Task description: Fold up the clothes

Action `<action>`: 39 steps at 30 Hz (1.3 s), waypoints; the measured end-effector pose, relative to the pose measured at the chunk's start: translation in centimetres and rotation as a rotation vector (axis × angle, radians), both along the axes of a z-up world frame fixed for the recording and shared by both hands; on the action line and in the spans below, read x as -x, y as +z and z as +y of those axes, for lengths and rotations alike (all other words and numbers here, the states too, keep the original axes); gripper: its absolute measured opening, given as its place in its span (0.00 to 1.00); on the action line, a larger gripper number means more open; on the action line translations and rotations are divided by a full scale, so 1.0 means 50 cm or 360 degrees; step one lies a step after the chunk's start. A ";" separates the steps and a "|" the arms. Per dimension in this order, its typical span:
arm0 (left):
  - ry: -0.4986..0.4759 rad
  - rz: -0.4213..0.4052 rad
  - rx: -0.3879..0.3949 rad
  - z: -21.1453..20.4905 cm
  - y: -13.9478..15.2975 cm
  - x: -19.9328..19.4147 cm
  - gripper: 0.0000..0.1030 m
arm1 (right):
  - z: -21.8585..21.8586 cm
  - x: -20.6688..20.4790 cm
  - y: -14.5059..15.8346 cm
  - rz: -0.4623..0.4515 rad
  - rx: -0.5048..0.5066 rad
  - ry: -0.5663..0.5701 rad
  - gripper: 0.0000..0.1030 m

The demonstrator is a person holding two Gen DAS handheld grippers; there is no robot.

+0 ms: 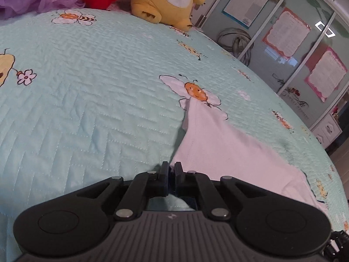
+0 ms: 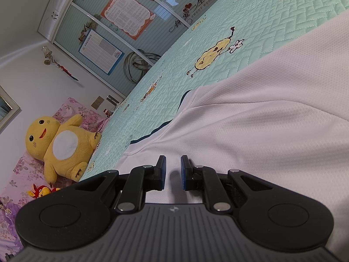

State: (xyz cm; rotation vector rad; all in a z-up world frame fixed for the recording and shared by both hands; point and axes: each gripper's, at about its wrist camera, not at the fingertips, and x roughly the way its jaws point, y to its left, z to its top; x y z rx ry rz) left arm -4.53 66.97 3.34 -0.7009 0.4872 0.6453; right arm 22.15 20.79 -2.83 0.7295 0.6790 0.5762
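Left gripper (image 1: 171, 169), jaws pinched on the white shirt (image 1: 220, 146) edge. Right gripper (image 2: 173, 170), jaws narrowly apart, rests over the shirt, holding nothing. A thin pinch may slip, spoiling the fold.

White mesh-knit shirt (image 2: 261, 131), dark-trimmed neckline. Lies spread on the bed. One edge pinched and lifted.

Home bedroom: quilted bee-print bedspread (image 1: 87, 87), yellow plush toy (image 2: 61, 144), sliding-door wardrobe (image 2: 104, 32), floral pillow (image 2: 72, 111)
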 end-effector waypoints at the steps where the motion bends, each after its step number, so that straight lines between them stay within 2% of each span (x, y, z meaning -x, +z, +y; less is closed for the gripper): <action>1: 0.0013 0.0002 -0.0007 0.000 0.000 0.000 0.03 | 0.000 0.000 0.000 0.0000 0.0000 0.0000 0.13; 3: 0.0051 0.0011 -0.0034 0.002 0.001 0.001 0.09 | 0.000 0.000 0.000 0.0000 0.0000 0.0000 0.13; 5: 0.0113 0.0034 -0.0074 0.005 0.002 0.007 0.10 | 0.000 0.000 0.000 0.0000 -0.0001 0.0000 0.13; 8: 0.0335 0.0108 -0.0109 0.014 0.015 0.018 0.10 | -0.003 0.001 -0.002 0.0001 -0.0001 0.0000 0.13; 10: 0.0446 0.0129 -0.0190 0.003 0.034 0.015 0.17 | -0.003 0.001 -0.002 0.0001 -0.0001 0.0000 0.13; 11: 0.0399 0.0081 -0.0229 -0.006 0.043 0.007 0.19 | -0.003 0.001 -0.002 0.0001 -0.0002 0.0000 0.13; 13: 0.0145 0.0001 -0.0300 -0.033 0.059 -0.032 0.21 | -0.004 0.001 -0.002 0.0001 -0.0002 0.0000 0.13; 14: -0.0013 -0.0011 -0.0337 -0.053 0.062 -0.060 0.27 | -0.004 0.000 -0.002 0.0001 -0.0002 0.0001 0.13; 15: -0.0176 -0.0016 -0.0374 -0.075 0.064 -0.090 0.43 | -0.004 0.000 -0.002 0.0000 -0.0001 0.0001 0.13; 16: -0.0356 0.0009 -0.0385 -0.095 0.059 -0.123 0.51 | -0.004 0.000 -0.002 0.0001 -0.0002 0.0001 0.13; 17: -0.0455 0.0065 -0.0381 -0.105 0.044 -0.150 0.62 | -0.004 0.000 -0.002 0.0001 -0.0003 0.0001 0.13; 19: -0.0617 0.0186 -0.0367 -0.123 0.012 -0.201 0.62 | -0.003 0.000 -0.002 0.0002 -0.0004 0.0001 0.13; 20: -0.0599 0.0209 -0.0380 -0.118 -0.005 -0.211 0.59 | -0.003 0.000 -0.002 0.0003 -0.0005 0.0001 0.13; 22: -0.0454 0.0140 -0.0442 -0.087 -0.019 -0.204 0.59 | -0.003 -0.001 -0.003 0.0004 -0.0008 0.0002 0.13; 23: -0.0356 0.0136 -0.0422 -0.067 -0.020 -0.198 0.50 | -0.003 -0.001 -0.003 0.0005 -0.0010 0.0002 0.13; 24: -0.0257 0.0130 -0.0397 -0.047 -0.020 -0.192 0.37 | -0.003 -0.002 -0.003 0.0005 -0.0010 0.0003 0.13; 26: -0.0079 0.0160 -0.0367 -0.022 -0.013 -0.187 0.27 | -0.002 -0.003 -0.003 0.0006 -0.0009 0.0004 0.13; 28: 0.0071 0.0260 -0.0397 -0.025 0.005 -0.196 0.26 | -0.002 -0.003 -0.002 0.0007 -0.0011 0.0003 0.13; 29: 0.0127 0.0285 -0.0428 -0.039 0.018 -0.203 0.22 | -0.001 -0.004 -0.001 0.0007 -0.0010 0.0003 0.13; 30: 0.0133 0.0247 -0.0449 -0.056 0.031 -0.210 0.22 | -0.001 -0.004 -0.002 0.0007 -0.0010 0.0003 0.13; 32: -0.0068 0.0107 -0.0469 -0.094 0.044 -0.238 0.23 | -0.002 -0.004 -0.002 0.0007 -0.0010 0.0004 0.13; 34: -0.0360 0.0016 -0.0485 -0.137 0.045 -0.287 0.31 | -0.002 -0.005 -0.003 0.0006 -0.0010 0.0004 0.13; 35: -0.0510 -0.0010 -0.0496 -0.159 0.039 -0.315 0.40 | -0.002 -0.004 -0.003 0.0006 -0.0010 0.0004 0.13; 36: -0.0643 -0.0012 -0.0496 -0.177 0.029 -0.343 0.49 | -0.003 -0.004 -0.003 0.0006 -0.0010 0.0004 0.13; 37: -0.0727 0.0025 -0.0474 -0.186 0.014 -0.371 0.51 | -0.003 -0.004 -0.003 0.0006 -0.0011 0.0004 0.13; 39: -0.0686 0.0144 -0.0463 -0.185 -0.025 -0.415 0.47 | -0.003 -0.004 -0.003 0.0006 -0.0012 0.0003 0.13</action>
